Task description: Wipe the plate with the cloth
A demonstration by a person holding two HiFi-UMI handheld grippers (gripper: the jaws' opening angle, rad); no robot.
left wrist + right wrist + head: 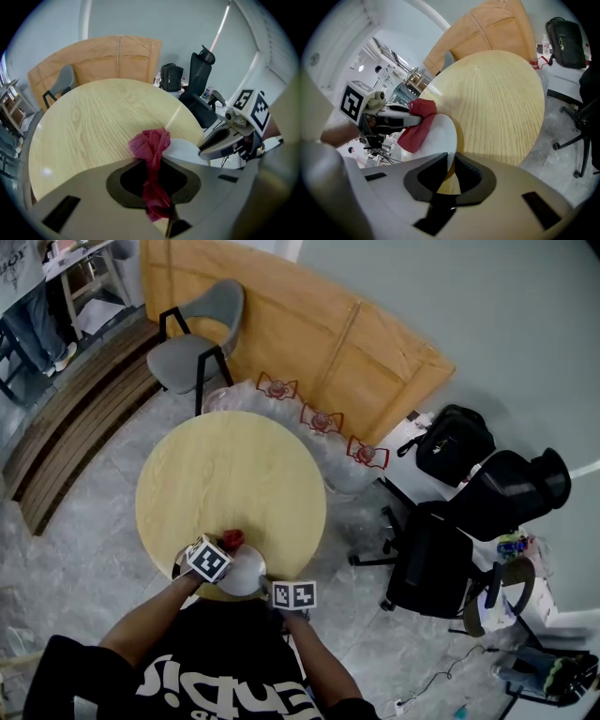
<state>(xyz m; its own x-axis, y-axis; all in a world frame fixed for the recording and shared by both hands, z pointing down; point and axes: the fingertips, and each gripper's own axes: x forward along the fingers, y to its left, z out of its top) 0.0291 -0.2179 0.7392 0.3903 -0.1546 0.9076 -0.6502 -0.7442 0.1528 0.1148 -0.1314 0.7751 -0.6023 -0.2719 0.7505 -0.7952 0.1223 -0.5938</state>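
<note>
A white plate (pixel 242 574) is held tilted over the near edge of the round wooden table (pixel 230 479). My right gripper (pixel 451 165) is shut on the plate's rim (pixel 449 140), which sits between the two dark pads. My left gripper (pixel 153 172) is shut on a crumpled red cloth (pixel 151 146), whose free end reaches the plate (pixel 183 151). In the right gripper view the red cloth (pixel 419 123) lies against the plate's face under the left gripper (pixel 393 117). In the head view the cloth (pixel 232 539) shows just beyond the left gripper's marker cube (pixel 208 559).
A grey chair (pixel 192 341) stands beyond the table by a large wooden board (pixel 309 343). A black office chair (pixel 448 559) and black bags (pixel 456 441) are to the right. Clear plastic with red bows (pixel 322 420) lies behind the table.
</note>
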